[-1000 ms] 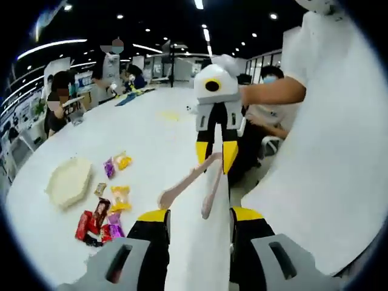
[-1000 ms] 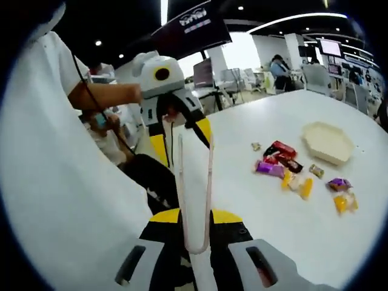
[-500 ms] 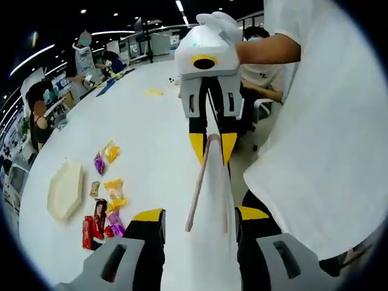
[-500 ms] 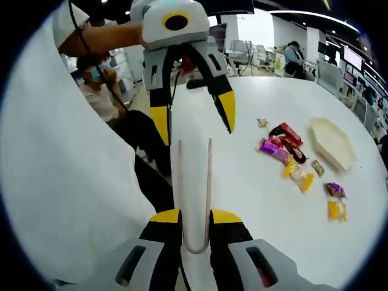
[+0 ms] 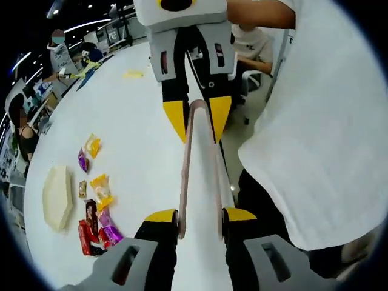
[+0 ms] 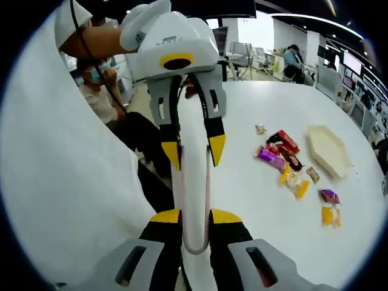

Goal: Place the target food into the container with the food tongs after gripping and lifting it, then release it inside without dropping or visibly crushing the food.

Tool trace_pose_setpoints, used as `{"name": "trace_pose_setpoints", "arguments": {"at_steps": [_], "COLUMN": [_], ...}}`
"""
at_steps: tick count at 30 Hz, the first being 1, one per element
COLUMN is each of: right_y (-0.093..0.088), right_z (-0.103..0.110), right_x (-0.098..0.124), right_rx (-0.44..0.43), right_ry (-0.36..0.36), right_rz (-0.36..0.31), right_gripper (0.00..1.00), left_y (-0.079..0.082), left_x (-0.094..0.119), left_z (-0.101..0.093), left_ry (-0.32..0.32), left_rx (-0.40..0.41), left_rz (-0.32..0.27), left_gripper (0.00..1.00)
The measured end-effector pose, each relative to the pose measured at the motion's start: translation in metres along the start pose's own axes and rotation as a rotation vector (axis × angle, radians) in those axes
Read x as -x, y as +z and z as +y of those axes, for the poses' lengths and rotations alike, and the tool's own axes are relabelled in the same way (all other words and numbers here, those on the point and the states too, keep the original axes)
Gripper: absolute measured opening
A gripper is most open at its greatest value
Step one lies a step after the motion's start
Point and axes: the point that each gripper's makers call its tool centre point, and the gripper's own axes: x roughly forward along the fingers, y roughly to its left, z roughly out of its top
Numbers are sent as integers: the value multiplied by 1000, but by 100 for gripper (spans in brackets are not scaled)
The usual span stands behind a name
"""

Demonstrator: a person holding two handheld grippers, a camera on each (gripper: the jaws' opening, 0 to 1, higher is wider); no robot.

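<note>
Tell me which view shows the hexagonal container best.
The right gripper view: the container faces the camera, so its hexagonal rim and bare inside are clear. In the left gripper view the container sits near the edge, foreshortened.

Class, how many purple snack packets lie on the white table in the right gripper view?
2. One purple packet lies in the cluster beside the red packets; the other lies apart, near a yellow packet. More may be hidden under the cluster.
</note>
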Motion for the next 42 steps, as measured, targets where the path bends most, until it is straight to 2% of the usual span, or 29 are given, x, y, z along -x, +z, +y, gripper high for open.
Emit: {"name": "trace_pose_setpoints", "arguments": {"at_steps": [4,7,9,12,13,15,16,17,22,24,25,27,30,31,32,33,34,36,38,42], "right_y": [0,2,2,0,0,1,-1,-8,-12,-11,-11,-7,-2,-1,0,-1,0,-1,-1,-6], "right_z": [-3,-10,-17,-23,-24,-32,-33,-36,-36,-34,-33,-31,-30,-26,-26,-27,-23,-24,-21,-25], "right_x": [1,2,4,9,10,15,15,16,14,6,-2,-20,-51,-64,-68,-82,-90,-96,-99,-102], "right_rx": [33,79,99,17,10,-25,-44,-89,-95,-78,-50,-34,21,43,48,77,63,73,99,135], "right_ry": [1,-29,-65,-77,-79,-107,-110,-115,-129,-125,-123,-119,-119,-92,-93,-86,-51,-52,-35,-48], "right_rz": [-33,-81,-96,-151,-158,-239,-245,-236,-242,-230,-208,-197,-173,-149,-148,-134,-130,-118,-120,-104], "right_gripper": [16,17,22,39,42,42,43,43,42,42,43,43,41,38,37,35,34,34,34,22], "left_y": [4,7,9,10,9,7,6,6,-1,-15,-26,-38,-36,-37,-37,-37,-37,-36,-31,-31], "left_x": [7,14,17,22,23,27,30,30,29,28,25,21,22,23,23,22,22,22,23,23], "left_z": [2,6,8,12,12,17,16,16,14,8,8,7,9,10,9,8,8,8,10,10], "left_ry": [10,29,41,55,54,89,82,87,73,60,65,66,67,68,67,65,64,64,66,64], "left_rx": [-1,13,49,89,106,144,134,146,152,121,86,66,114,122,119,118,120,120,153,167], "left_rz": [-33,-69,-100,-140,-147,-173,-178,-185,-150,-63,1,52,23,18,19,20,21,16,-17,-30], "left_gripper": [20,19,18,17,16,13,13,12,17,20,20,20,19,19,19,19,19,19,19,20]}}
